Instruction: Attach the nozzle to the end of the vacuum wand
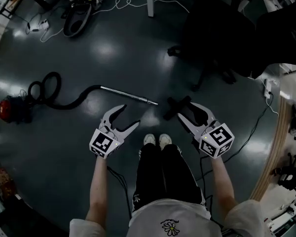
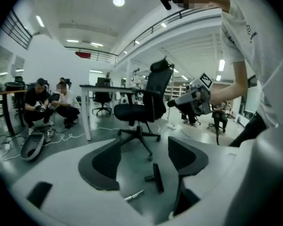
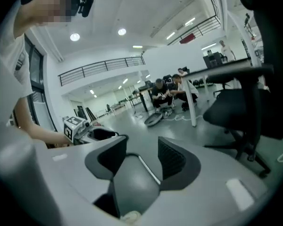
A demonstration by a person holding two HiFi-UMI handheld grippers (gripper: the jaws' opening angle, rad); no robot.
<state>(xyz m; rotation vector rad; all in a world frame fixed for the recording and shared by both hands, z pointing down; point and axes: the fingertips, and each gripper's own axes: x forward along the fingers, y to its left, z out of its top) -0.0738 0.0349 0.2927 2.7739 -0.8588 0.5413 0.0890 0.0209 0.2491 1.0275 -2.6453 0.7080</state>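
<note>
The nozzle (image 1: 173,105) lies on the dark floor (image 1: 113,48) at one o'clock from the person's shoes (image 1: 157,140), near but apart from the tip of the wand (image 1: 128,95). The wand runs toward ten o'clock into a black hose (image 1: 69,101) and a red vacuum (image 1: 9,110). The left gripper (image 1: 130,115) and right gripper (image 1: 185,110) hover above, jaws apart and holding nothing.

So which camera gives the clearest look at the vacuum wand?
The head view: the whole vacuum wand is in frame, hose at one end, free tip near the nozzle. The left gripper view shows only its tip; the right gripper view shows a thin foreshortened stretch.
</note>
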